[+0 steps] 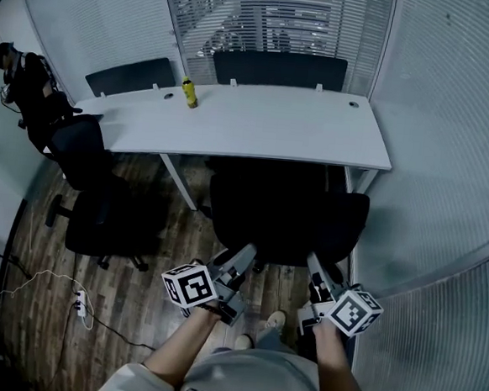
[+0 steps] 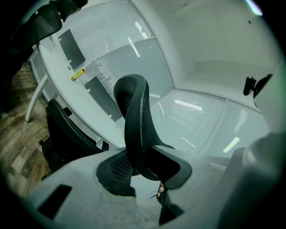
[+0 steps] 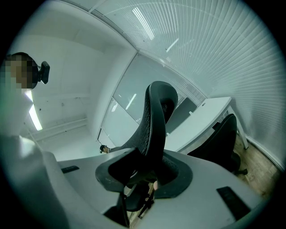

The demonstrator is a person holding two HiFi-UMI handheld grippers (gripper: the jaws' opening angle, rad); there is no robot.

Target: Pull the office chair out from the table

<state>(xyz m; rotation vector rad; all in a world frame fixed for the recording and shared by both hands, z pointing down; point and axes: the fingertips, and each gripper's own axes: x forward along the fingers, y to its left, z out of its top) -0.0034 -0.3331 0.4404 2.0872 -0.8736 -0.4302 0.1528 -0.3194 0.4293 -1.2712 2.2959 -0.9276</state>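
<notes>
Right now my left gripper point(image 1: 241, 258) has its fingers point(image 2: 76, 183) clamped on the top rim of the black mesh-backed office chair point(image 1: 285, 210). My right gripper point(image 1: 315, 268) has its fingers point(image 3: 210, 179) clamped on the same rim further along. Each pair of pads presses on both faces of the mesh.

The chair's seat sits just beyond my fingers, its front close against the near edge of the long white worktop point(image 1: 259, 120).

To pull well, I judge I should draw both hands straight towards me, level and at the same pace. That way the chair rolls back squarely instead of tipping at the back or swinging round. The rim is thin and curved, so a jerk could slip it out of the pads; a smooth, steady draw suits it better.

Off to the left of my left fingers stands a second black chair point(image 1: 100, 213), near enough that I should not let this one drift that way. A small yellow bottle point(image 1: 188, 93) stands far beyond my fingers on the worktop, well apart from the chair.
</notes>
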